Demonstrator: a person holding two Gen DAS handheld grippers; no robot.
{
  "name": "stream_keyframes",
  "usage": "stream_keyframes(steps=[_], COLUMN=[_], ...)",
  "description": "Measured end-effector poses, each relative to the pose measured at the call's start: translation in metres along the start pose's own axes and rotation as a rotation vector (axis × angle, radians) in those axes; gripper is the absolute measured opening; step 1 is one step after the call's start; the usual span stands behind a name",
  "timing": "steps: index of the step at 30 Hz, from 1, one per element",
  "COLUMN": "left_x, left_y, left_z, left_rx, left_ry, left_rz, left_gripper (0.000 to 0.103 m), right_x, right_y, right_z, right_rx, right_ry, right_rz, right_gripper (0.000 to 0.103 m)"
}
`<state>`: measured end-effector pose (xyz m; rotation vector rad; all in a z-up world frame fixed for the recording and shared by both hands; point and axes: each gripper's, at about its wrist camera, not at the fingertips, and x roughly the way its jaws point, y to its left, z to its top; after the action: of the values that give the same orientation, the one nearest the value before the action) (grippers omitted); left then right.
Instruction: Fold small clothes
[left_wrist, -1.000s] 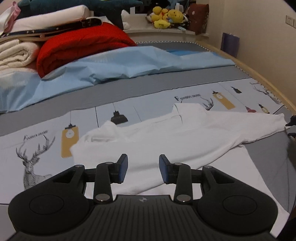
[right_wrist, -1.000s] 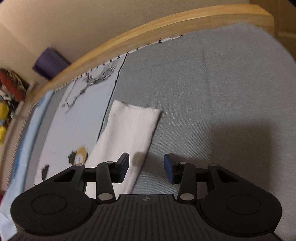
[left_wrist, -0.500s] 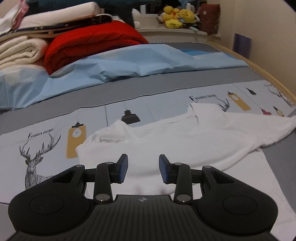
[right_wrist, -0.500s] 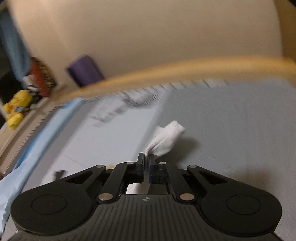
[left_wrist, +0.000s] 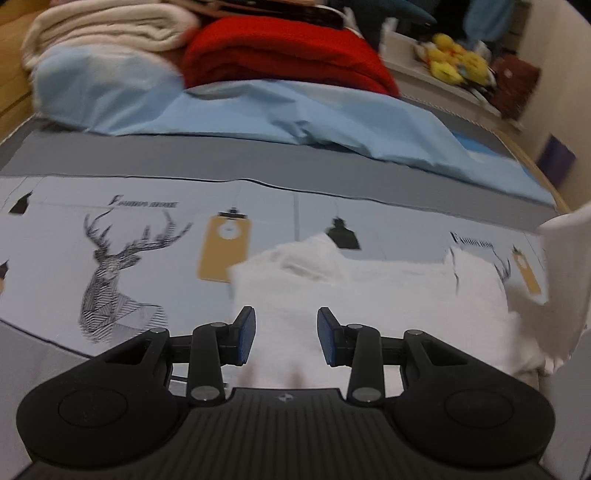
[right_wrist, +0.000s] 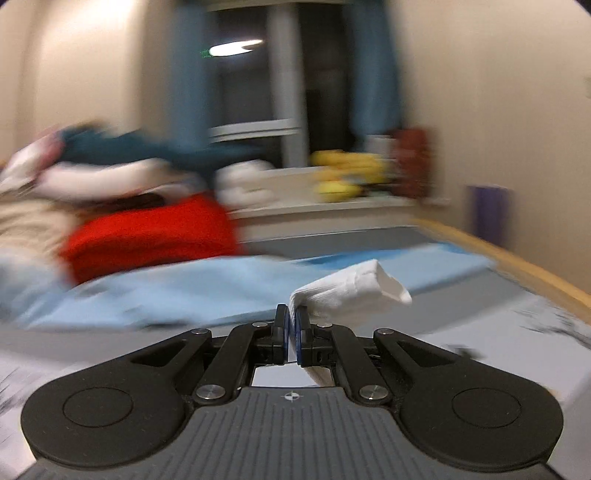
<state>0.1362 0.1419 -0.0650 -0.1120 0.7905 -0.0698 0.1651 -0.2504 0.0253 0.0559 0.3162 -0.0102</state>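
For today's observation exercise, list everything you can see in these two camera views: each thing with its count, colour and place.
white garment: one, white, spread on the bed, one end lifted at right
bed cover: one, pale grey with deer and lamp prints, under the garment
sheet: one, light blue, rumpled behind
red blanket: one, red, folded at the back
cream blanket: one, cream, back left
plush toys: several, yellow, shelf at back right
left gripper: one, black, blue pads, open above the garment
right gripper: one, black, shut on the white garment
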Motion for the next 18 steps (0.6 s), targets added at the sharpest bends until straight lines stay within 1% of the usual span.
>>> stream_keyframes(steps=[2,3,4,5,6,7,8,9,10,12,14,15,17,18], left_x=[-0.002,-0.002,-0.002,-0.002,-0.002,-0.002,-0.002,-0.003,-0.003,-0.003,-0.002,0.000,0.002,0.004], left_y=[0.011,0.015,0.019,0.023,0.025,0.028,0.029,0.030,0.031,0.032,0.032,0.031,0.032,0.032], left_z=[0.004,0.005,0.006,0.006,0.006,0.006,0.007,0.007,0.007,0.009,0.009,0.010,0.009,0.009], left_rx=[-0.017,-0.023,-0.028,-0.034,-0.039,-0.045,-0.048,-0.052,-0.056,-0.063,-0.071,-0.076,-0.086,-0.092], left_ry=[0.001,0.006,0.013,0.019,0.024,0.031,0.035,0.036,0.036,0.034,0.035,0.038,0.041,0.042], left_rz=[0.019,0.022,0.021,0.020,0.021,0.019,0.017,0.013,0.010,0.007,0.003,0.001,-0.025,-0.042], left_gripper=[0.041,0.041,0.041,0.041,0.041,0.041,0.042,0.043,0.043,0.043,0.043,0.043,0.043,0.041], right_x=[0.002,0.004,0.006,0.011,0.014,0.013,0.012,0.008,0.004,-0.001,-0.001,-0.008,-0.010,-0.012], right_y=[0.055,0.081,0.108,0.129,0.142,0.153,0.158,0.158,0.155,0.139,0.108,0.091,0.057,0.040], right_z=[-0.009,-0.016,-0.025,-0.037,-0.047,-0.055,-0.060,-0.061,-0.058,-0.044,-0.026,-0.025,-0.016,-0.013], right_rx=[-0.056,-0.076,-0.097,-0.122,-0.139,-0.155,-0.175,-0.193,-0.205,-0.196,-0.133,-0.089,0.007,0.050], right_ry=[0.062,0.122,0.212,0.321,0.415,0.492,0.552,0.573,0.572,0.552,0.534,0.521,0.479,0.448], right_rz=[0.129,0.204,0.287,0.378,0.438,0.474,0.493,0.489,0.475,0.429,0.355,0.320,0.261,0.225], right_gripper=[0.004,0.006,0.007,0.009,0.010,0.010,0.010,0.013,0.015,0.028,0.032,0.034,0.035,0.035])
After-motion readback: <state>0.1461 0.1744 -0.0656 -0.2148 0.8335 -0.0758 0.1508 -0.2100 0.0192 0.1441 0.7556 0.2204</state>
